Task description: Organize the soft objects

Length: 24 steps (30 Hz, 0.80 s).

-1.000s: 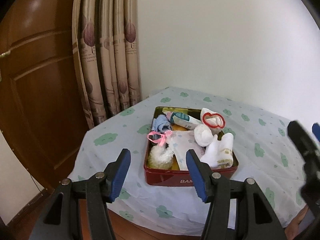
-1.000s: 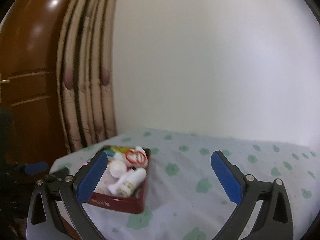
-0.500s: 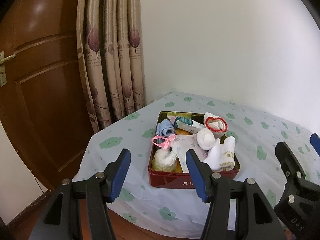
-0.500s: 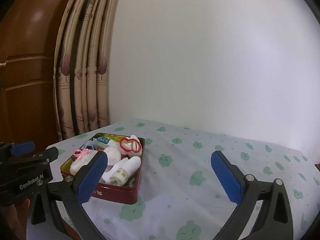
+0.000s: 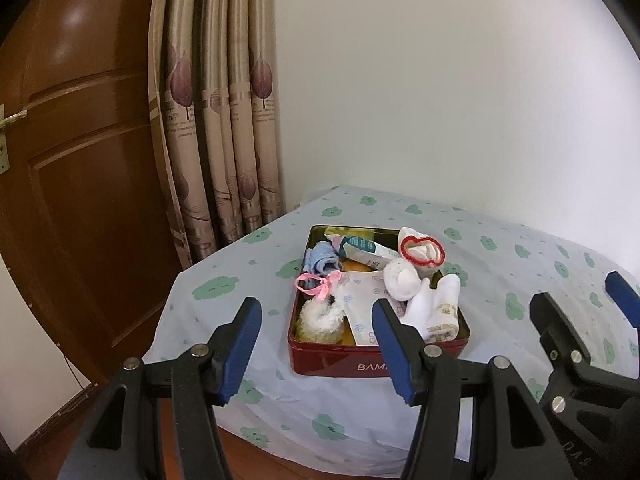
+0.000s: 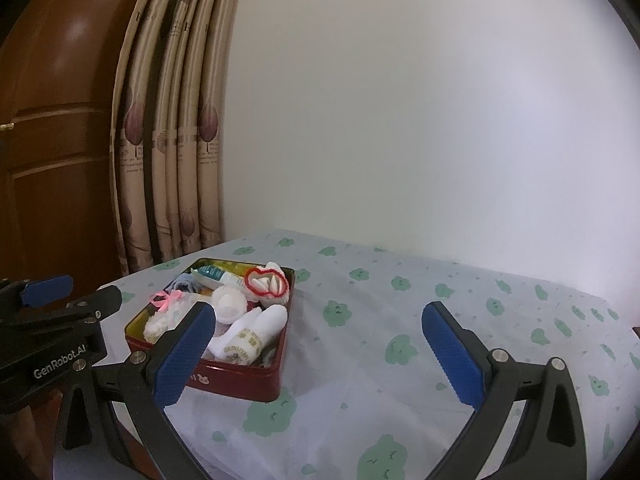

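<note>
The red tin [image 5: 378, 360] sits near the table's front-left corner, stuffed with soft bits: white socks [image 5: 434, 312], a rolled white cloth [image 5: 401, 279], a blue cloth [image 5: 322, 262], a fluffy cream piece with a pink ribbon [image 5: 320, 284], and a red-rimmed pouch [image 5: 422, 250] perched on the far rim. My worry is that pile: things overlap, so a pinch at 1 item could drag its neighbour out, or nudge the light tin along the slippery cloud-print tablecloth [image 6: 400, 320] toward the edge. The left gripper [image 5: 316, 344] hangs just short of the tin, jaws partly spread and empty. The right gripper [image 6: 316, 348] holds wide and empty, with the tin off to its left.
</note>
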Tool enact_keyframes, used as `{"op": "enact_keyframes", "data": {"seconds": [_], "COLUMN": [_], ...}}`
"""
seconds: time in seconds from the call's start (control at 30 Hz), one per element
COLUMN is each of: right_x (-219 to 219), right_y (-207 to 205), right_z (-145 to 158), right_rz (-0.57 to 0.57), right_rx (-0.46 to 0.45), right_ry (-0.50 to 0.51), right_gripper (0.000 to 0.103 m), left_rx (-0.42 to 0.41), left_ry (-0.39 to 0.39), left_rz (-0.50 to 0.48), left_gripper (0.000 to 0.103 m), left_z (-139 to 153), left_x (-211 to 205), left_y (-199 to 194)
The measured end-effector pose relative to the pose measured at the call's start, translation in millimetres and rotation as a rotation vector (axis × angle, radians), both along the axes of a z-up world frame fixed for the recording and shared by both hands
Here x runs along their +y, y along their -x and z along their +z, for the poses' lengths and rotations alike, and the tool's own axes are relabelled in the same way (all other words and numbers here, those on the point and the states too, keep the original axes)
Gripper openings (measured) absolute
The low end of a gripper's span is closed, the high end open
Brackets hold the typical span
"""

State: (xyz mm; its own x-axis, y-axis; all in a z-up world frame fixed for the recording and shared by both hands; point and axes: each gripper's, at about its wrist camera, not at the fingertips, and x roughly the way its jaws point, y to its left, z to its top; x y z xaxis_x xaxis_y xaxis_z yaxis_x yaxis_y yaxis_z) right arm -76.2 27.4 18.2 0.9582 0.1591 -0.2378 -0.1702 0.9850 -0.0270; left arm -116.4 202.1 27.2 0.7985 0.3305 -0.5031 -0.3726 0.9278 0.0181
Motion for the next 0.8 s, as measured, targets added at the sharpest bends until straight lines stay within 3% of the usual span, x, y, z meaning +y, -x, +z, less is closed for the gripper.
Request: {"op": "enact_keyframes", "data": {"seconds": [0.2, 0.27, 0.3, 0.8], "right_x": [1.5, 1.3, 1.3, 0.8], "right_y": [-1.0, -0.5, -0.2, -0.7], "right_z": [-1.2, -0.4, -0.3, -2.0], "right_rz": [0.005, 0.009, 0.010, 0.010], "right_rx": [0.000, -0.003, -0.005, 0.002], "right_ry": [0.015, 0.015, 0.017, 0.022], "right_gripper": [0.103, 0.103, 0.103, 0.103], "left_rx": [-0.008, -0.010, -0.010, 0.011], "left_ry": [0.013, 0.022, 0.023, 0.004], "left_rz": [-0.003, -0.003, -0.001, 0.000], "left_gripper": [0.060, 0.073, 0.074, 0.074], "left_z": [1.7, 2.5, 2.8, 1.3], "left_x": [1.1, 2.1, 1.7, -0.7], "left_y": [1.9, 2.4, 2.7, 0.4]}}
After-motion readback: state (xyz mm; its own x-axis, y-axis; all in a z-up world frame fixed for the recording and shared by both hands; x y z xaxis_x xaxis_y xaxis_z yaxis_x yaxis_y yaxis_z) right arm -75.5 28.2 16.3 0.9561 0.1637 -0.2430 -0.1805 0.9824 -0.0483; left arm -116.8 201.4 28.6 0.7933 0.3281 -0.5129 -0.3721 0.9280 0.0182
